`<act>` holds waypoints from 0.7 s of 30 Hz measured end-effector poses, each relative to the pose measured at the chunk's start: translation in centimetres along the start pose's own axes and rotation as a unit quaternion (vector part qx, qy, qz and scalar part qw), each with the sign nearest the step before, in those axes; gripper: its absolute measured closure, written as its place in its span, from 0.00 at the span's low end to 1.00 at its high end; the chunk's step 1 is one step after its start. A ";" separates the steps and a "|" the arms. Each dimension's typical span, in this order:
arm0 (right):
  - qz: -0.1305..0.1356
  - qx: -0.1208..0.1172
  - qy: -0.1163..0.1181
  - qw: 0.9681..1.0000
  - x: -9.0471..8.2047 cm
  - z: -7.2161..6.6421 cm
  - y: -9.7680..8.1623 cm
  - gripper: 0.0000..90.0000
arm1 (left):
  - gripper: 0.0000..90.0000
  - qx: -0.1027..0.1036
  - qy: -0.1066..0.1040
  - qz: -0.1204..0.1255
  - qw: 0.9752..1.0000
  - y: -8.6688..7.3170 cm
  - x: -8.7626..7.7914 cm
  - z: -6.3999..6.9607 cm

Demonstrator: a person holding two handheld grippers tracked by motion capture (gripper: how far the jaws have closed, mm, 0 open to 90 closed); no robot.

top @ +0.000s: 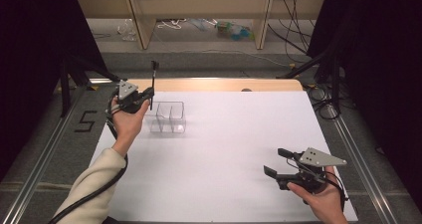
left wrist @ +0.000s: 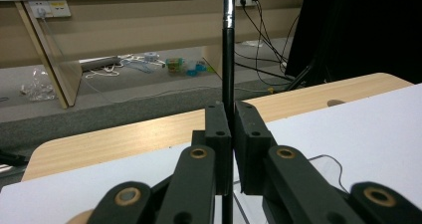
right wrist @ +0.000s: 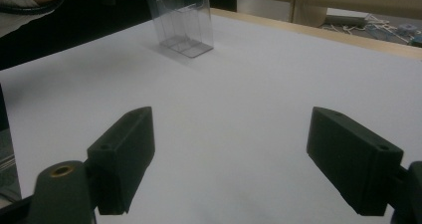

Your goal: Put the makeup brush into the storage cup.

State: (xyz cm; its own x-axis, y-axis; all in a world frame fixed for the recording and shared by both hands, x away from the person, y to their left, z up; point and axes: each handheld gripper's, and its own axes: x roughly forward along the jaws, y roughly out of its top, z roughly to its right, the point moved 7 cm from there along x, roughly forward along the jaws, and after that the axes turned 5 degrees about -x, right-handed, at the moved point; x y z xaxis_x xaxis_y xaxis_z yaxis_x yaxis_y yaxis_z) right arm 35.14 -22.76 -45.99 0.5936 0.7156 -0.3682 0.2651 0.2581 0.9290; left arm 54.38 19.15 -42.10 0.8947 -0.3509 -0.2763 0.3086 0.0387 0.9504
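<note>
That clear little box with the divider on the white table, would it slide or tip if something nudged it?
The clear box looks thin-walled and empty, so it is probably very light and would skid on the smooth white table. It stands fairly tall on a small base in the right gripper view, so a push near the rim might tip it. Its plastic seems stiff but may crack.

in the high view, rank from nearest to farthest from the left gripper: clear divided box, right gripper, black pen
1. black pen, clamped upright in the left gripper.
2. clear divided box, just beside it on the white sheet.
3. right gripper, far across at the near right corner.
</note>
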 end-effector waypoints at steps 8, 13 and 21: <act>-0.004 -0.001 0.000 1.000 -0.1 0.0 0.0 0.22 | 0.95 -0.002 0.000 0.000 1.000 0.0 0.2 0.0; 0.000 0.000 -0.001 1.000 0.0 0.0 0.0 0.22 | 0.95 -0.002 0.000 -0.002 1.000 -0.1 0.3 0.0; 0.000 -0.001 -0.001 1.000 0.0 0.0 0.0 0.22 | 0.95 -0.002 0.000 -0.003 1.000 -0.3 0.5 0.0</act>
State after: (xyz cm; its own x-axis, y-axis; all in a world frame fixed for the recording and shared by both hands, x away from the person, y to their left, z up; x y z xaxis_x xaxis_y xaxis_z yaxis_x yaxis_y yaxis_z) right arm 35.14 -22.77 -45.98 0.5946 0.7147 -0.3684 0.2640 0.2592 0.9290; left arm 54.71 18.94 -42.50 0.8923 -0.3521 -0.2825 0.3161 0.0407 0.9478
